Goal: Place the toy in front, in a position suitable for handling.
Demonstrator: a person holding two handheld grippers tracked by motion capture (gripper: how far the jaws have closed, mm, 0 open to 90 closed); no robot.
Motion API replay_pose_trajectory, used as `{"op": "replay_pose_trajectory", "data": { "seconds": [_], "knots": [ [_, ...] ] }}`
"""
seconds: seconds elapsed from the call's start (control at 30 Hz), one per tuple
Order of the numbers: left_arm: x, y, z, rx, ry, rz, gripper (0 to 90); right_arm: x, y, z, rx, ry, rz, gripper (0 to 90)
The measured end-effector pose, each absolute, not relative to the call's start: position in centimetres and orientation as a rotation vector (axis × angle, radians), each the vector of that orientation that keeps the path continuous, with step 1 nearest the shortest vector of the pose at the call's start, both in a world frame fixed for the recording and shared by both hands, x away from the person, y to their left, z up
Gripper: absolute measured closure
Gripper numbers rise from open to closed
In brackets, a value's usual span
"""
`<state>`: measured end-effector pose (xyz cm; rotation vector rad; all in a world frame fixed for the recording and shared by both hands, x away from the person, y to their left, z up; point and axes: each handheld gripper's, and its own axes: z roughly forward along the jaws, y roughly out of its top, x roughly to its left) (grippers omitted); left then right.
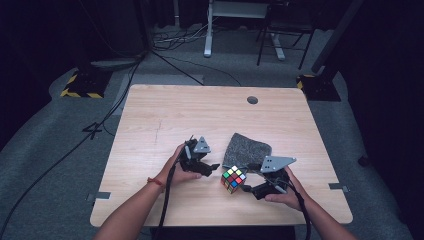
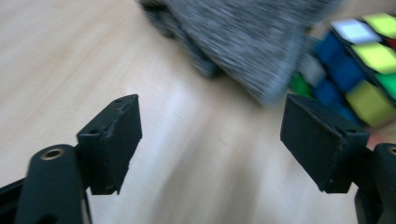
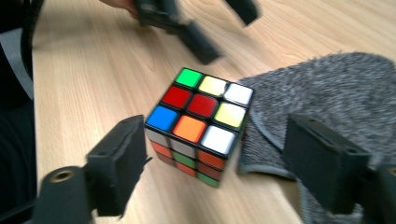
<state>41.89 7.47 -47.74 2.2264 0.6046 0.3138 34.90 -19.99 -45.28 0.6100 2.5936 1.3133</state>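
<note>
A scrambled colour cube (image 1: 233, 179) stands on the wooden table (image 1: 200, 115), touching the near corner of a grey fuzzy cloth (image 1: 246, 148). My left gripper (image 1: 212, 169) is open just left of the cube, pointing at it. In the left gripper view the gripper (image 2: 217, 140) has bare wood between its jaws, with the cloth (image 2: 247, 42) and the cube (image 2: 364, 65) ahead to the right. My right gripper (image 1: 248, 178) is open just right of the cube. In its own view the right gripper (image 3: 222, 156) frames the cube (image 3: 201, 121) without touching it, the cloth (image 3: 336, 93) lies to the right, and the left gripper (image 3: 201, 37) is beyond.
A round cable hole (image 1: 252, 100) sits near the table's far edge. Cables (image 1: 180, 60), a white desk leg (image 1: 208, 30) and yellow-black striped stand bases (image 1: 80, 85) are on the grey floor beyond. Bare wood stretches across the far and left parts of the table.
</note>
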Motion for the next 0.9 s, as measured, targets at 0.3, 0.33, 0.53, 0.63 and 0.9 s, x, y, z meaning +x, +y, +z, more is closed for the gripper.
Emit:
{"op": "replay_pose_trajectory", "data": {
  "seconds": [0.3, 0.33, 0.53, 0.63, 0.9],
  "knots": [
    [44.1, 4.4, -48.1, 2.229, 0.603, 0.288, 20.3, 34.5, -17.8, -46.4, 0.590, 2.617, 1.274, 18.2],
    [44.5, 3.6, -48.1, 2.235, 0.582, 0.284, 19.8, 34.6, -17.2, -46.8, 0.593, 2.621, 1.249, 16.9],
    [45.3, 1.6, -49.1, 2.303, 0.576, 0.388, 24.2, 35.0, -16.4, -47.6, 0.632, 2.601, 1.202, 24.6],
    [45.4, 1.4, -49.5, 2.303, 0.590, 0.387, 29.7, 35.3, -16.5, -48.0, 0.663, 2.614, 1.186, 29.2],
    [45.3, 3.4, -49.5, 2.319, 0.632, 0.393, 34.3, 35.6, -18.5, -47.8, 0.618, 2.626, 1.164, 33.5]
  ]
}}
